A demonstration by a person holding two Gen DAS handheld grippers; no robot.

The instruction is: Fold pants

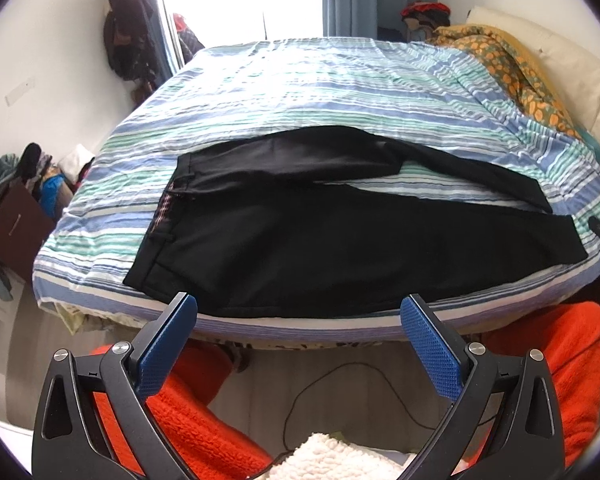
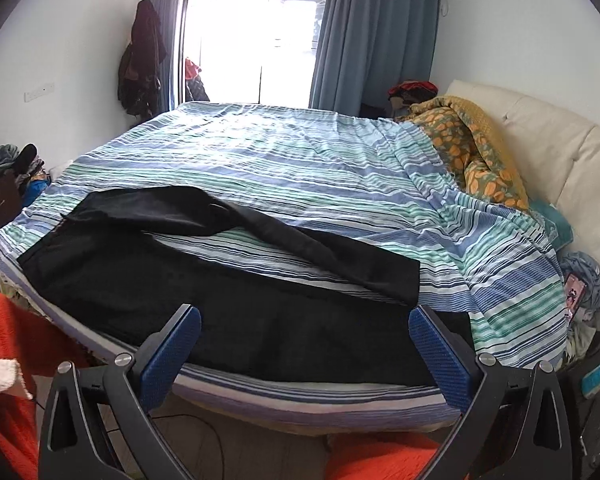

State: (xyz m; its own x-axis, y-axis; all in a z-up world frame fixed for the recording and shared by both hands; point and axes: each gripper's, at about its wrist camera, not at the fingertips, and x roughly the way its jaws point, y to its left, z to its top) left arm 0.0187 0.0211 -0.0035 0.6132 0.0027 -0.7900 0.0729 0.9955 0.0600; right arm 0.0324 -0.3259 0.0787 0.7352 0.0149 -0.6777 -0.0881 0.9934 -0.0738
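Note:
Black pants point(image 1: 300, 240) lie flat along the near edge of the striped bed point(image 1: 300, 92), waistband to the left, two legs spread apart toward the right. They also show in the right wrist view point(image 2: 260, 320), the far leg angled across the sheet. My left gripper point(image 1: 300, 312) is open and empty, hovering just off the bed edge in front of the hip area. My right gripper point(image 2: 304, 320) is open and empty, just off the bed edge near the near leg's lower part.
An orange-patterned quilt point(image 2: 472, 148) and cream headboard point(image 2: 560, 160) are at the right. Clutter and a dark box point(image 1: 12, 224) stand left of the bed. A cable point(image 1: 340, 392) runs on the floor. My orange fleece clothing point(image 1: 560, 360) is below.

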